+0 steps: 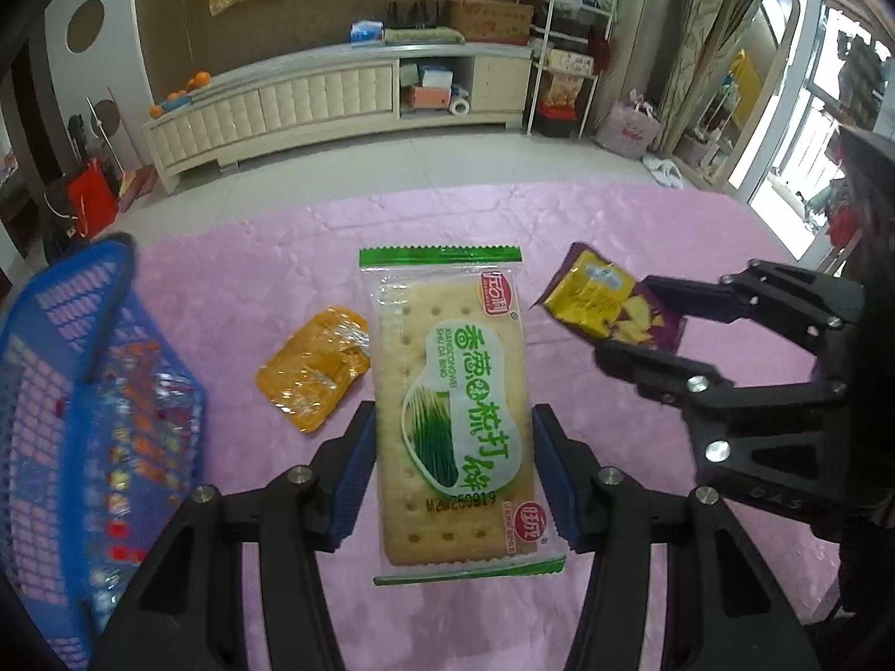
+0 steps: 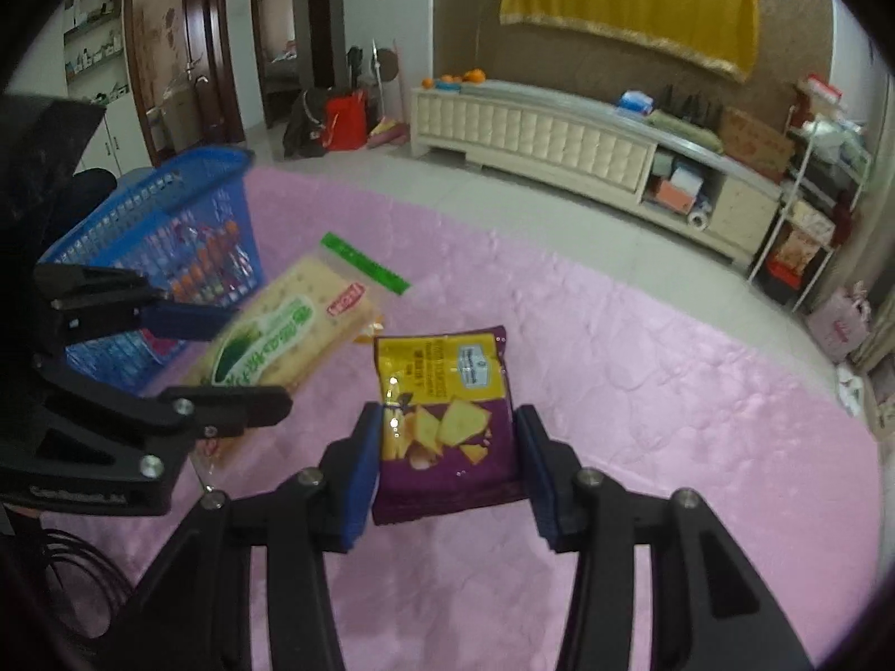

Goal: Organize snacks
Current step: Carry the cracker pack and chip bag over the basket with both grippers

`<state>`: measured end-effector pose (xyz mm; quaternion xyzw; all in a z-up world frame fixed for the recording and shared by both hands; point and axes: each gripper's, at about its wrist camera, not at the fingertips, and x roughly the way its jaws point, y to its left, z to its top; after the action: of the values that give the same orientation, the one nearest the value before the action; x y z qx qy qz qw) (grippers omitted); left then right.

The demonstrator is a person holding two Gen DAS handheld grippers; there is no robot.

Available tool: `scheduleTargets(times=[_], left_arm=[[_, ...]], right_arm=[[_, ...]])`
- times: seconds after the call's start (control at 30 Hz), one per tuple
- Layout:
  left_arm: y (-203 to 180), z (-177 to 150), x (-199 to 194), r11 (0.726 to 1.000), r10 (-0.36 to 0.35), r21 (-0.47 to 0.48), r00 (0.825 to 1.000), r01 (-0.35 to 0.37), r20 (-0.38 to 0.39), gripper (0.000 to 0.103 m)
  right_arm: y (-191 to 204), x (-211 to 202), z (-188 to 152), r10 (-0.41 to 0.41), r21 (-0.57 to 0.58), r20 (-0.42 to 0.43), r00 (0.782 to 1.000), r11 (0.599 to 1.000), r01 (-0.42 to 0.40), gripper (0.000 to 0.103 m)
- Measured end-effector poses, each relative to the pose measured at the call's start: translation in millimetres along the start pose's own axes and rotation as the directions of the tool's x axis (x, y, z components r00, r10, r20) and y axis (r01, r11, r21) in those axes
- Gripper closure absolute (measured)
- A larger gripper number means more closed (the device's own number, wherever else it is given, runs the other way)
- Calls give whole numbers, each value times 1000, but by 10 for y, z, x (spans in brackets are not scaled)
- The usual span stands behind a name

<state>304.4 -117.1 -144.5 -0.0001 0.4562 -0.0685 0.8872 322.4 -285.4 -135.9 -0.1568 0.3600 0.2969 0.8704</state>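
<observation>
Three snacks, one basket (image 1: pixel 67 369) at nine o'clock: left gripper (image 1: pixel 453 469) pinches cracker pack (image 1: pixel 453 408), right gripper (image 2: pixel 447 464) pinches chip bag (image 2: pixel 447 414); orange packet (image 1: pixel 313 369) lies at ten.

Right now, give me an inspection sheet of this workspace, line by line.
Surface: pink cloth over the table, wrinkled.
Job's things: cracker pack held in the left tool, off the cloth; chips bag held in the right tool; orange packet lying on the cloth; blue basket at the left edge, with wrapped snacks inside.
Clutter: nothing seen on the cloth besides these.
Grippers: both tools shut on their packs, pads pressing the sides.
Cables: black loops at lower left in the right wrist view.
Surroundings: cream cabinet on the far wall, yellow cloth hung above, white rack at the right.
</observation>
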Motion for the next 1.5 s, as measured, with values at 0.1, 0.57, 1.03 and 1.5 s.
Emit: scheduleTargets(times=[0.1,0.57,1.03,1.5], left_arm=[[13,-33,-283,1000,1,6,999,-1,33,51],[237,-393,-1627,1000,17,14,982,-20,190,51],[1038,-644,-2060,997,74,-51,973,-65,220,51],[2060,-756,-2135,978,175,-144,968,-150,178,51]], right_arm=[[148,-291,76,-27,-7,29,999,1000,28,52],[931,-1179,266,-117,45,119,986,993,112,52],[1662,-1001,620,-29,30,120,992,999,26,52],[2382,-296,1091,58,-9,26,998,998,-58,52]])
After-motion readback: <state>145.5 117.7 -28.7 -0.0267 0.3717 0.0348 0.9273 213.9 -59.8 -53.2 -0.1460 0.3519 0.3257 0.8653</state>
